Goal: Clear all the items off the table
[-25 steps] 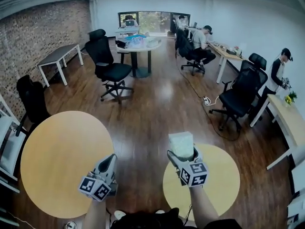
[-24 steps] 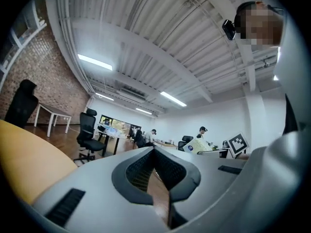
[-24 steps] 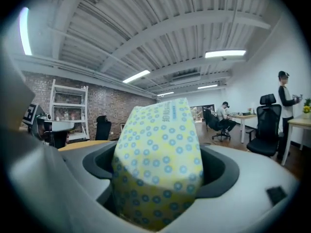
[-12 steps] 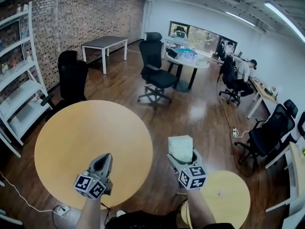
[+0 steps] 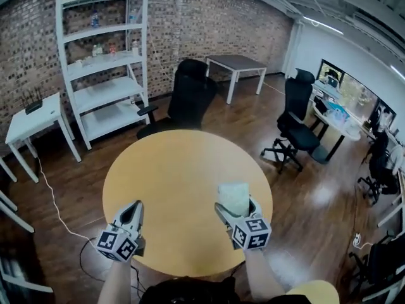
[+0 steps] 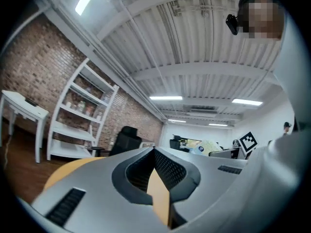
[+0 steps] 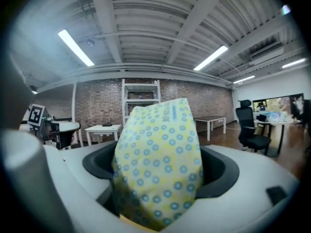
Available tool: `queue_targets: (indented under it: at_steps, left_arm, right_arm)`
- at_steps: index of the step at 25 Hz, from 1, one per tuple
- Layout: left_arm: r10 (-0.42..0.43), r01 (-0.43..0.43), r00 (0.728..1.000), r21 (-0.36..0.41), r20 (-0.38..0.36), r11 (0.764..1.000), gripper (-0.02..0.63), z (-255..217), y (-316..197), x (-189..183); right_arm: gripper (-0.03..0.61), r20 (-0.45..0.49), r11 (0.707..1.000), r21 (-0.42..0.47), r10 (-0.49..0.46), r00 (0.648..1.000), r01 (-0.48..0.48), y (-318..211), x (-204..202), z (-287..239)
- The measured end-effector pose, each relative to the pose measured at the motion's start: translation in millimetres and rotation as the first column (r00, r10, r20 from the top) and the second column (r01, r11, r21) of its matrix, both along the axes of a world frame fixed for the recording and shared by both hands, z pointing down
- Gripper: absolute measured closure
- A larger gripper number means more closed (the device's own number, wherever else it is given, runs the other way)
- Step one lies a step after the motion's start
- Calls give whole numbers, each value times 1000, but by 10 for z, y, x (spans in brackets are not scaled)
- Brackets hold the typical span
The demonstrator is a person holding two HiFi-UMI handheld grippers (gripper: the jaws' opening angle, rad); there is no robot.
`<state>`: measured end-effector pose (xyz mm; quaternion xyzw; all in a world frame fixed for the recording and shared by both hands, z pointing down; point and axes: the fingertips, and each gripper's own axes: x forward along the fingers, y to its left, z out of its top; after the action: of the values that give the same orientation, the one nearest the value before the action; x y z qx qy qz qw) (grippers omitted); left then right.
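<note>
Over the last second the person has swung round to the left. The packet (image 5: 234,197) was held above a smaller round table then. It now hangs over the large round wooden table (image 5: 171,176), inside that table's near right edge, with a brick wall ahead instead of the open office. It has stayed in the same grip the whole way.

The packet is a soft pale yellow pack printed with small blue rings. It stands upright in the jaws of the right gripper (image 5: 236,206). The right gripper view shows the jaws standing wide and pressed against both sides of the pack (image 7: 158,164), which bulges up above them. The packet is clear of the table top.

The left gripper (image 5: 131,209) hovers over the near left edge of the table. In the left gripper view its jaws (image 6: 154,152) meet at the tips with nothing between them, and only a sliver of table shows behind.

The table top itself is bare wood. Beyond its far edge stands a black office chair (image 5: 190,97), and past that a white shelf unit (image 5: 104,62) stands against the brick wall with a few small things on its upper shelves. A small white side table (image 5: 31,116) is off the far left edge, and a second black office chair (image 5: 294,116) stands well off to the right.
</note>
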<state>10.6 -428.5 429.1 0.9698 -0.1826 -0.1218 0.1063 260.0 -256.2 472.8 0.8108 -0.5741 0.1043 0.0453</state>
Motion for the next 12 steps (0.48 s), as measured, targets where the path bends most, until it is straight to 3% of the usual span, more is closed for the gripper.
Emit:
queue_targets:
  at_steps: [3,6,12]
  left_arm:
    - [-167,167,986,-13,9,986,623,66,-242,-549]
    - [-308,308,951,-5,20,951,623,80,-272,-1044]
    - [-551,551,834,-11,26,834,623,69,-230,-2073]
  right_arm:
    - [92,2,988,-20,-150,989,150,-583,-331,76]
    - [92,14,953,-30,-301,953,301,-1098,-672,146]
    - [92,33,854,-18,-519,854,519,-1725,-1477,228]
